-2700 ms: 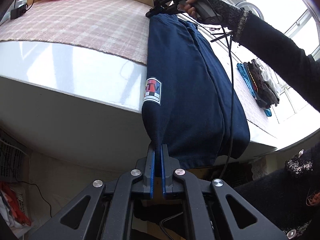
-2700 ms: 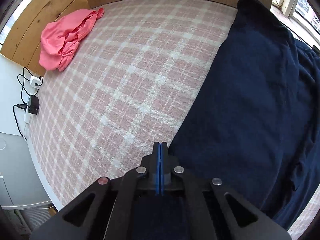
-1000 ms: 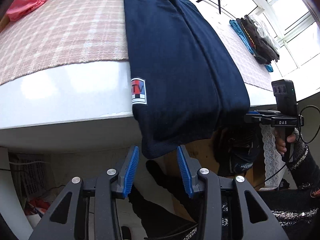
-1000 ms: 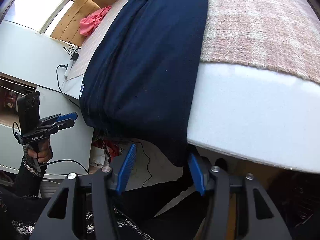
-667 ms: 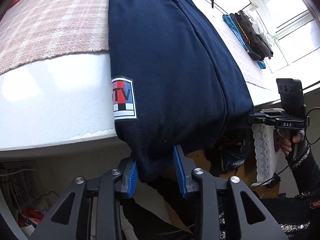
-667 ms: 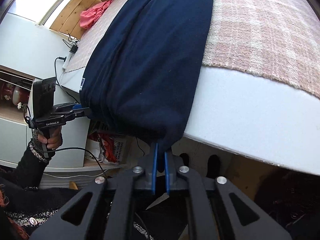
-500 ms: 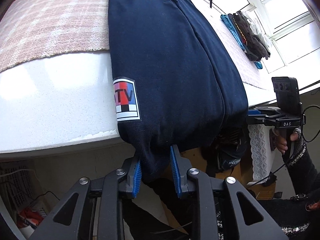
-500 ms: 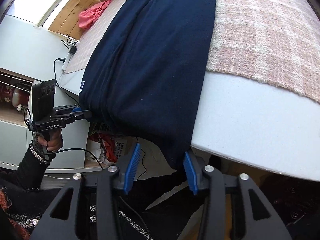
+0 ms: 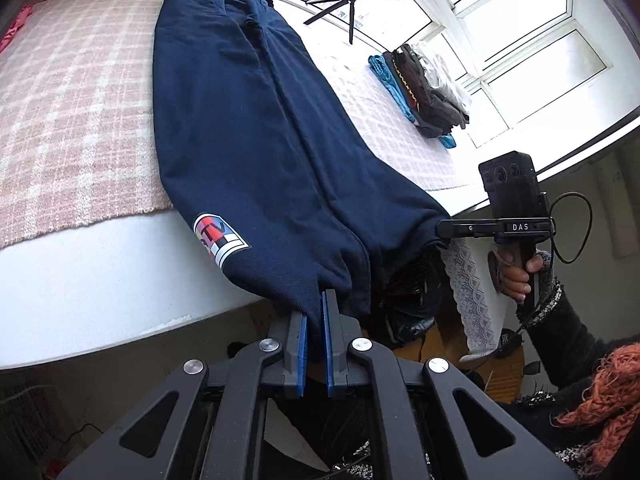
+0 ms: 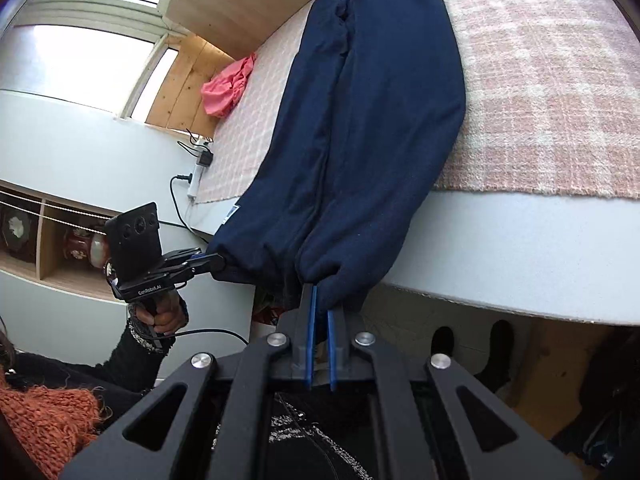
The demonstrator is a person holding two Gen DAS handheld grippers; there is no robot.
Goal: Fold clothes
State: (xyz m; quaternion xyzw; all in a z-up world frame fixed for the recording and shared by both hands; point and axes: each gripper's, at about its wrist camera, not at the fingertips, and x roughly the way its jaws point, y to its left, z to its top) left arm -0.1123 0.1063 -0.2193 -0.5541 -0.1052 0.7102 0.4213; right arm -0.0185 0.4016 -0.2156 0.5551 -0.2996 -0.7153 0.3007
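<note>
A long navy garment (image 9: pixel 248 140) with a red, white and blue patch (image 9: pixel 218 236) lies lengthwise on the pink plaid blanket (image 9: pixel 72 120). Its near end hangs over the white mattress edge (image 9: pixel 100 272). My left gripper (image 9: pixel 314 312) is closing its jaws, and its blue pads pinch the hem's left corner. In the right wrist view the same navy garment (image 10: pixel 368 100) hangs toward me. My right gripper (image 10: pixel 320 300) is closing its jaws too, with the hem's right corner clamped between the pads. Each gripper also shows in the other view, the right gripper (image 9: pixel 440 236) and the left gripper (image 10: pixel 218 262), both biting the hem.
A stack of folded clothes (image 9: pixel 424 92) sits on the blanket near the window, behind a ring light tripod (image 9: pixel 352 4). A crumpled pink garment (image 10: pixel 226 88) lies by the wooden headboard. A power strip (image 10: pixel 198 168) with cables lies at the bed's corner, next to a low shelf (image 10: pixel 40 240).
Both grippers were open around the hanging hem and have since shut on it. Both have risen, lifting the hem to about the level of the mattress edge.
</note>
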